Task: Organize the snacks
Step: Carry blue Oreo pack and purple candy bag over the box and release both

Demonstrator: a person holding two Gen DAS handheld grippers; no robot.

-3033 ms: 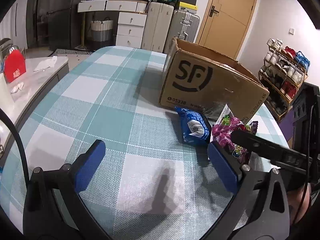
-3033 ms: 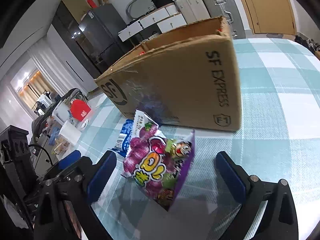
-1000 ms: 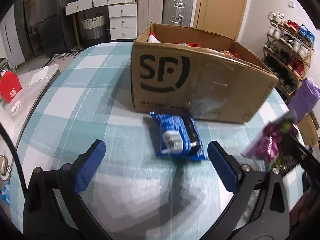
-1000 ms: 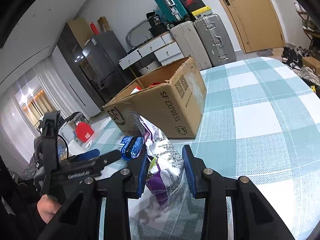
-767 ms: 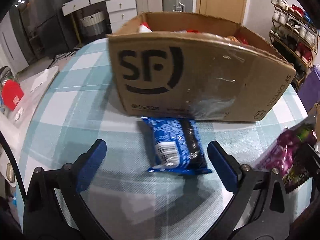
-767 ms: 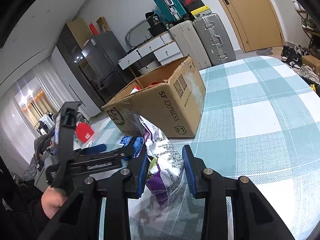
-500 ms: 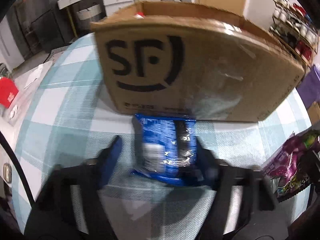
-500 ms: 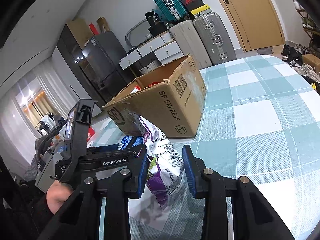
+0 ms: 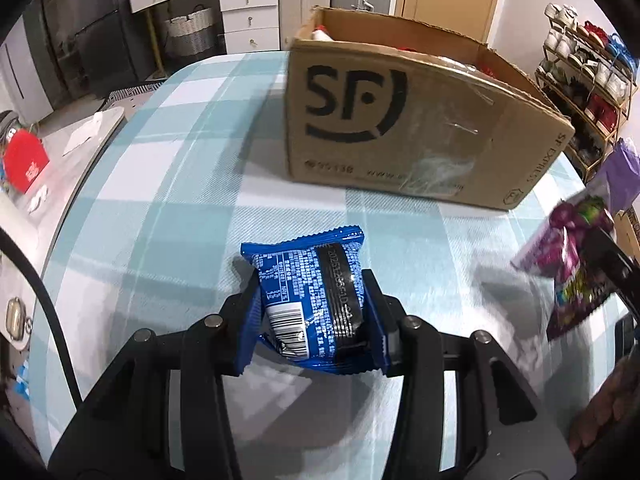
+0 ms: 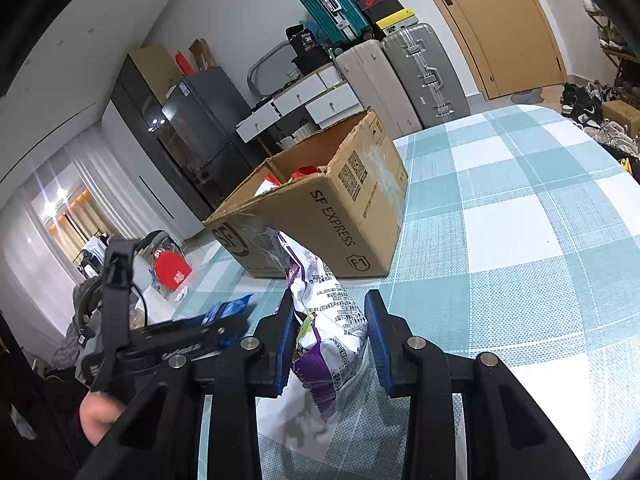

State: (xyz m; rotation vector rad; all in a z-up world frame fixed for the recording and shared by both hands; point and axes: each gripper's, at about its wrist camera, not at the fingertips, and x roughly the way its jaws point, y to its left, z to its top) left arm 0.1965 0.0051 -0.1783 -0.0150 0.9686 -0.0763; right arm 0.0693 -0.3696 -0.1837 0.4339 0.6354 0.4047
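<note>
The left gripper (image 9: 314, 312) has just been closed on the blue packet (image 9: 310, 300), now clamped above the counter (image 9: 160, 184) at 6 o'clock from the box (image 9: 400, 120), while the purple bag (image 10: 326, 336) is clamped by the right gripper (image 10: 330, 338), so both appear ready for boxing.

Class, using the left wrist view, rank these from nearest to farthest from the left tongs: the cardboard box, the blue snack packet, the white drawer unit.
1. blue snack packet: clamped between the left tongs, which have just been closing.
2. cardboard box: on the table beyond, slightly right.
3. white drawer unit: against the far wall, upper left.
</note>
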